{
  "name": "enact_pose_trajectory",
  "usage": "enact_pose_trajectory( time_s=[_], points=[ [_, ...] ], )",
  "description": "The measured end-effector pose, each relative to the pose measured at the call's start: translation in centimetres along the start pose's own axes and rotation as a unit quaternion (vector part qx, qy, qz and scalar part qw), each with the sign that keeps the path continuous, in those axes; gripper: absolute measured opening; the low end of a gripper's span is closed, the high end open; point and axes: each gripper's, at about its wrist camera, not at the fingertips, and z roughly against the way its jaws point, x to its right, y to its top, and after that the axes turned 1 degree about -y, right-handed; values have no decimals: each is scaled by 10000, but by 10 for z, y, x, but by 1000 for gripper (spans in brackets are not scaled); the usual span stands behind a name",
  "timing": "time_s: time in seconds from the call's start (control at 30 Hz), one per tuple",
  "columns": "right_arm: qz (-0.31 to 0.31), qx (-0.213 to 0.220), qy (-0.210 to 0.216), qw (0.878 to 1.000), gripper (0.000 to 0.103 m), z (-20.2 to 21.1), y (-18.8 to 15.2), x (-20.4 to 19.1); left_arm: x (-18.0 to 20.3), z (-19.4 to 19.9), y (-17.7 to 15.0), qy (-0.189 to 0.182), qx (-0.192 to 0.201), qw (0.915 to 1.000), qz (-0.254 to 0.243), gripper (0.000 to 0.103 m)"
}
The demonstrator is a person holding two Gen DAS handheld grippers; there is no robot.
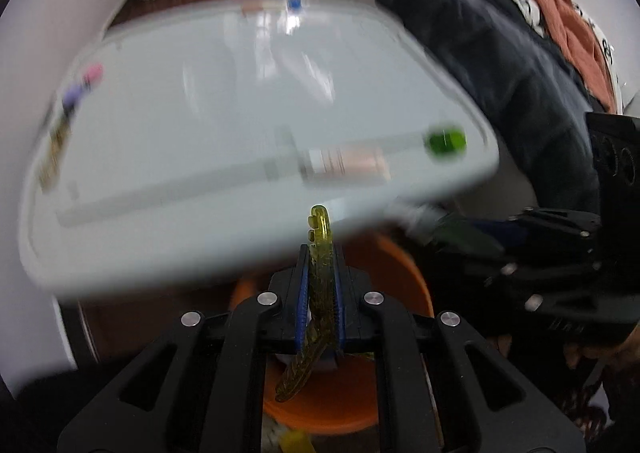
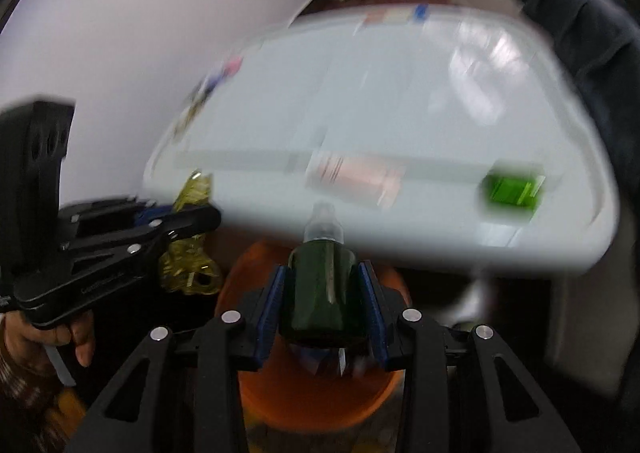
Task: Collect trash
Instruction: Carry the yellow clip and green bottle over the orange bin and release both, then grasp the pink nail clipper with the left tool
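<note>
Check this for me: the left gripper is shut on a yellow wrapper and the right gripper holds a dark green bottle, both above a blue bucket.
One thing is wrong: the bucket is orange, not blue, as both wrist views show. The rest holds: the left gripper is shut on the yellow wrapper, and the right gripper holds the dark green bottle, both above the bucket.

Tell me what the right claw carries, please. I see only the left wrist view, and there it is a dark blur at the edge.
Observer: The right claw is shut on a dark green bottle with a clear cap.
Operator: Is a bin near it?
Observer: Yes, the orange bin shows just behind the bottle, along the claw's line.
Operator: How does my yellow wrapper look from the side?
Observer: The yellow wrapper is crumpled and sticks out above and below the left claw.
</note>
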Motion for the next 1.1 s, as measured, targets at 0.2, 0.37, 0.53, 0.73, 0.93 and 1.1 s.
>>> enact_pose_trajectory(
  time_s=[0.2,0.37,0.53,0.73,0.93,1.1],
  points=[
    [-72,-982,103,9951,54,-52,-49,-9,-3,-32,-41,-51,-718,9970,276,37],
    [-424,-581,-217,9972,95,-40,-43,7,-20,-8,-30,344,-158,9975,599,64],
    [-1027,4,99,9947,96,-11,-6,27,-52,23,2,517,484,9934,907,67],
    [-599,947,249,9934,97,26,84,5,-118,50,84,1259,1163,9806,953,72],
    [-86,1825,81,9831,97,21,127,-10,-216,2,166,1759,746,9738,1231,67],
    [56,1556,-116,9877,97,-11,124,-3,-263,-38,203,1927,613,9724,1162,53]
  ],
)
